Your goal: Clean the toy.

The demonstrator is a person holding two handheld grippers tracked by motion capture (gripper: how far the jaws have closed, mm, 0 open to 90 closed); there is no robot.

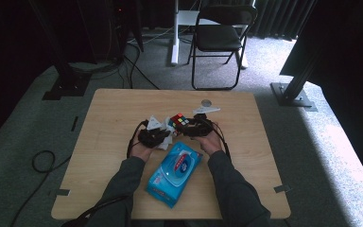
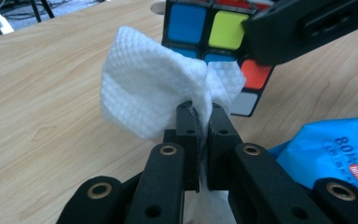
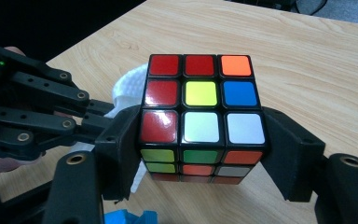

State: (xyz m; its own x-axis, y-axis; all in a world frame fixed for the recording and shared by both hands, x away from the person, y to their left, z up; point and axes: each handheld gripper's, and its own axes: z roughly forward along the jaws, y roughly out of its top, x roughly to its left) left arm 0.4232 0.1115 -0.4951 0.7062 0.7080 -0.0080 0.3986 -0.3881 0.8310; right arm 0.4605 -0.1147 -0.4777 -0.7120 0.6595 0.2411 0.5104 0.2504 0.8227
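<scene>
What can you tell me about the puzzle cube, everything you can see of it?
The puzzle cube is a scrambled three-by-three with glossy coloured stickers on black plastic: reds, orange, yellow, blue and whites on top, greens and oranges on the near side. It sits upright and level near the middle of the wooden table, clamped on two opposite sides by the right gripper. A white textured wipe, pinched in the left gripper, is bunched against one face.

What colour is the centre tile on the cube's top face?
Yellow. The cube shows it best in the right gripper view.
</scene>
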